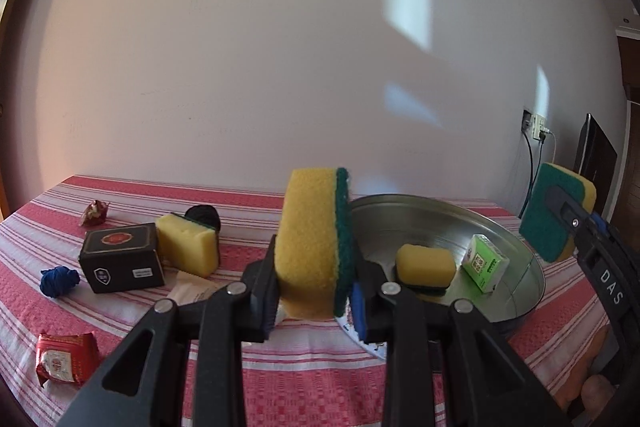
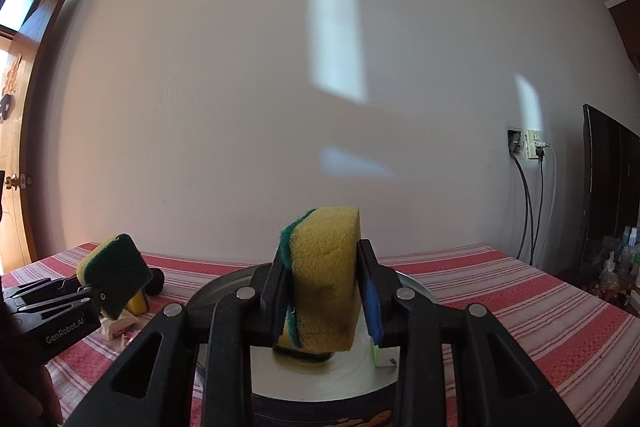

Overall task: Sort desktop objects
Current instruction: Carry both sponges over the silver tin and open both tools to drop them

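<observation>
Sponges fill both tools: from the left wrist, the left gripper (image 1: 316, 291) clamps a yellow-green sponge (image 1: 316, 243) just left of the metal pan (image 1: 520, 291), while from the right wrist, the right gripper (image 2: 326, 307) pinches another sponge (image 2: 324, 279) above that pan (image 2: 224, 287).

Open air above the worktop (image 1: 280, 379) is clear. A sponge (image 1: 426, 265) and green carton (image 1: 485, 263) occupy the metal tin (image 1: 532, 291); a black box (image 1: 122, 257) crowds the left.
</observation>
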`<state>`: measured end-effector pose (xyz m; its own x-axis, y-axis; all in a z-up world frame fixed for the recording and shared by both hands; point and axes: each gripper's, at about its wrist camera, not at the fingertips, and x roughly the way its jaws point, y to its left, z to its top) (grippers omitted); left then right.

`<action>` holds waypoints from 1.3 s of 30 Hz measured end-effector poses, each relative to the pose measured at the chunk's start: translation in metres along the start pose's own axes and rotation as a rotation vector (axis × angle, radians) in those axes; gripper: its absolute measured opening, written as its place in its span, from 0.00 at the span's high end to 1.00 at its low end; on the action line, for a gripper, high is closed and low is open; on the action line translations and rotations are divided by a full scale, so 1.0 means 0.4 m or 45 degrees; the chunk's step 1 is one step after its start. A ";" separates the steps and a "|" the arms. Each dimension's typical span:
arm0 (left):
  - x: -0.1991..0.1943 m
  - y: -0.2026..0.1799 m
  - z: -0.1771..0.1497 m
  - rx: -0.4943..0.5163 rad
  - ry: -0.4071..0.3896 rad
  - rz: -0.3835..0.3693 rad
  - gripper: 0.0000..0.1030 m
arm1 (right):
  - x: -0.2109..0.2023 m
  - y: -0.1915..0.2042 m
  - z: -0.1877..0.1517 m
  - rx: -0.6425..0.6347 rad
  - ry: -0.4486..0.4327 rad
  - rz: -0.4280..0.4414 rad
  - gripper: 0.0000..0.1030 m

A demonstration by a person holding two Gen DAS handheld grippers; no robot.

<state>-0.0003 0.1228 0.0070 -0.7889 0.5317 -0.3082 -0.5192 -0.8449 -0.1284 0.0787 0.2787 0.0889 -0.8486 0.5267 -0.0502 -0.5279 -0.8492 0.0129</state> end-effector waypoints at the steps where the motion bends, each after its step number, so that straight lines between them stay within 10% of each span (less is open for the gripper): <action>1: 0.006 -0.012 0.000 0.009 0.002 -0.009 0.73 | 0.002 -0.014 0.001 0.006 0.002 -0.013 0.67; 14: 0.085 -0.186 0.029 0.148 0.024 -0.116 0.73 | 0.099 -0.113 0.019 -0.127 0.021 -0.183 0.67; 33: 0.165 -0.244 0.030 0.178 0.096 -0.057 0.72 | 0.191 -0.158 0.001 -0.053 0.211 -0.053 0.67; 35: 0.164 -0.247 0.030 0.186 0.097 -0.048 0.67 | 0.194 -0.160 -0.003 -0.053 0.220 -0.040 0.66; 39: 0.147 -0.240 0.029 0.172 0.049 0.001 0.11 | 0.204 -0.171 -0.005 -0.054 0.240 -0.004 0.63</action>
<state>-0.0006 0.2360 0.0120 -0.7773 0.5263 -0.3448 -0.5604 -0.8282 -0.0009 0.0457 0.3796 0.0819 -0.8230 0.5163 -0.2368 -0.5252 -0.8505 -0.0290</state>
